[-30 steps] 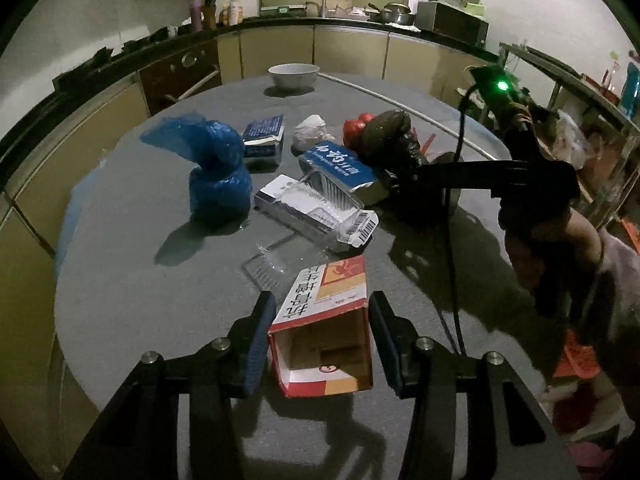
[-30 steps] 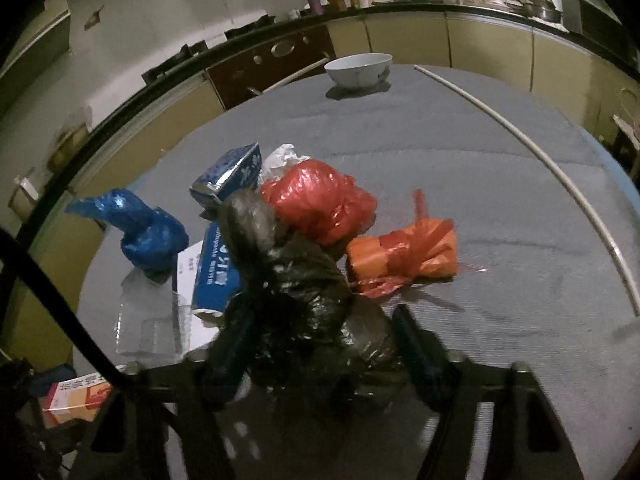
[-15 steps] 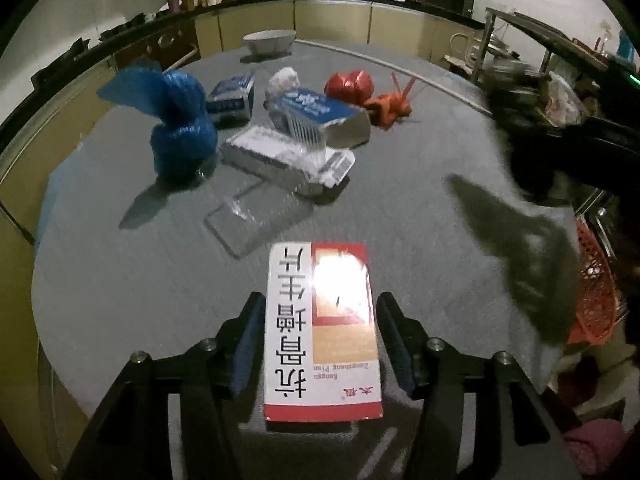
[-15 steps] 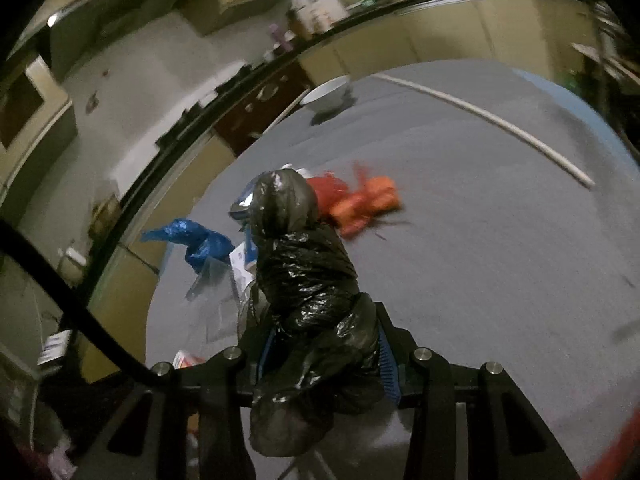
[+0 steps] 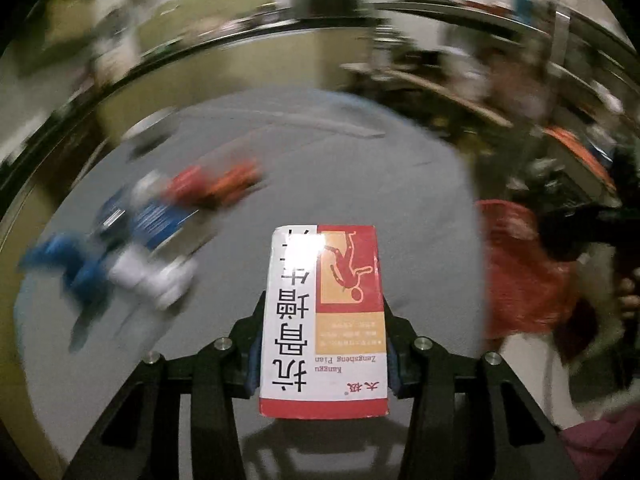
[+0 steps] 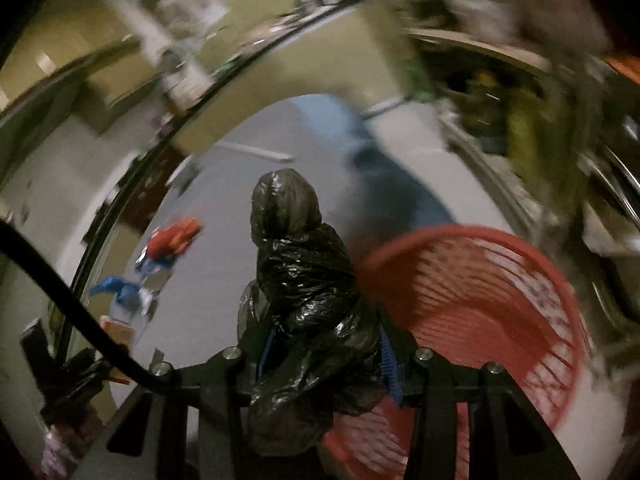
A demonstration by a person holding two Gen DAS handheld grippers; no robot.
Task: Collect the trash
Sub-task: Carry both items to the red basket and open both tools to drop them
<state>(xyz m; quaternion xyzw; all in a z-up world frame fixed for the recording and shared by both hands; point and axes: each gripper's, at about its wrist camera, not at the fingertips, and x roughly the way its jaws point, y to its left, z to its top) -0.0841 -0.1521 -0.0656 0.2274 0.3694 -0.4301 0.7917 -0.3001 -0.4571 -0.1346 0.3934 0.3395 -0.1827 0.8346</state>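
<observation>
Grey cloth covered the round table (image 5: pixel 360 184), and both views were smeared with motion. The left gripper (image 5: pixel 322 344) was clamped on a red-and-white medicine box (image 5: pixel 322 320); its jaws had just been closing, with the box between the pads and lifted above the table. The right gripper (image 6: pixel 320 356) was pinched partway shut on a crumpled black plastic bag (image 6: pixel 308 288), beside the near rim of the red basket (image 6: pixel 480 304).

Beyond the box, on the table, lay the remaining trash (image 5: pixel 152 236): blue, white, red and orange shapes too blurred to name.

A fast swing could probably slip the slick bag from the pads short of the basket, or tilt the box out of its side grip.

Only the right wrist view showed the basket's open mouth; the left showed just a red blur (image 5: pixel 520 268) beside the table.
</observation>
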